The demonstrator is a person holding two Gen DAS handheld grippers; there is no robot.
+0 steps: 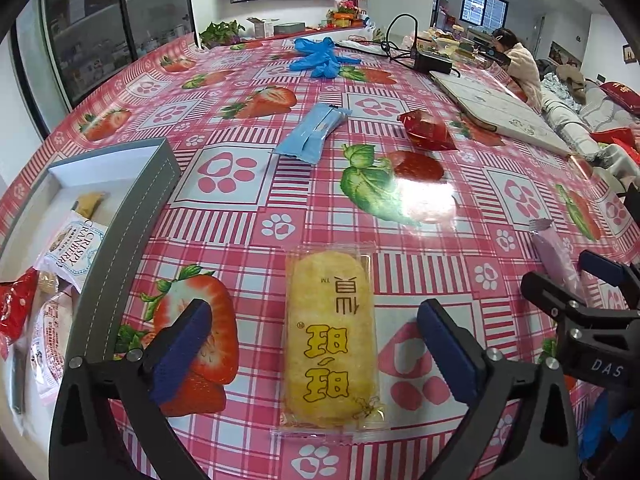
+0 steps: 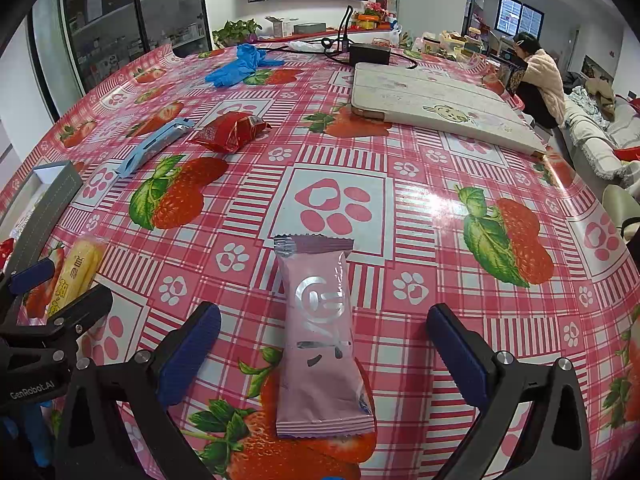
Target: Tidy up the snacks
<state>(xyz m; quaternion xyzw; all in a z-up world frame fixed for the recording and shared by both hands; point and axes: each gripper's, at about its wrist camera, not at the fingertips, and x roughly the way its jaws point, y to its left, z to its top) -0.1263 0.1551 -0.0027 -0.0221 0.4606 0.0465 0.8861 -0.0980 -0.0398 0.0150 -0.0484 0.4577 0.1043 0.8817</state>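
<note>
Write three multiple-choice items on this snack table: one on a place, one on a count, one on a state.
1. The grey box lies where from the yellow rice cracker in the left wrist view?
A left
B right
C beyond

2. How many loose snack packets are on the tablecloth?
A two
B four
C six

3. The right hand-held gripper is:
A open
B shut on the pink packet
C shut, empty

Key: 1 A, box at left edge. 2 B: yellow, pink, blue, red. 3 A, fingers stand clear of the packet.

Pink snack packet flat between wide-spread right hand-held gripper fingers, untouched.
</note>
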